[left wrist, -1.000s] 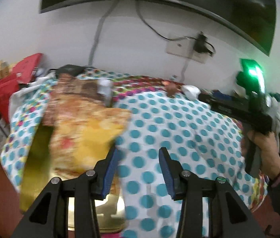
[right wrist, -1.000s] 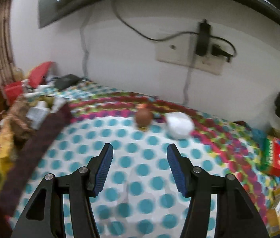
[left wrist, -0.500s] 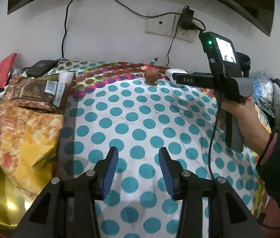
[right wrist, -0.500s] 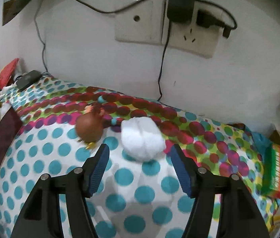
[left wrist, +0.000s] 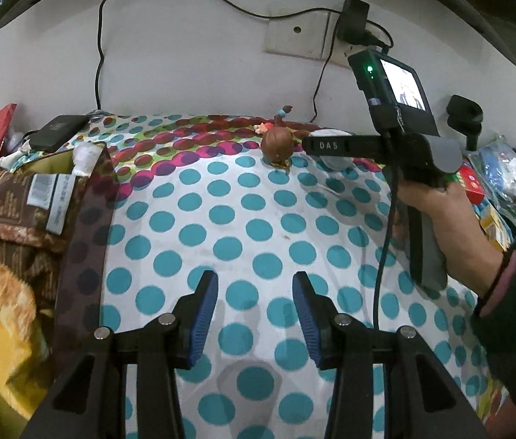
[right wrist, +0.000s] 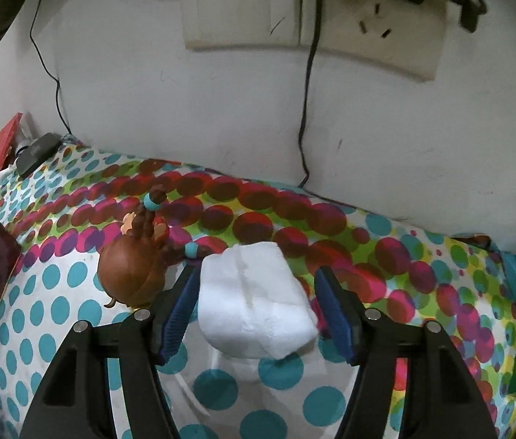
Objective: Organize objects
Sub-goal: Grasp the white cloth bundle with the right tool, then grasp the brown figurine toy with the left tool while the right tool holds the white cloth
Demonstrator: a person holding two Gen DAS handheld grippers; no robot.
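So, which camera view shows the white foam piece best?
The right wrist view. There the white foam piece lies large and unobstructed between the open right tongs, beside the brown toy head. In the left wrist view only a small part of it shows, mostly hidden behind the right tool's black body.
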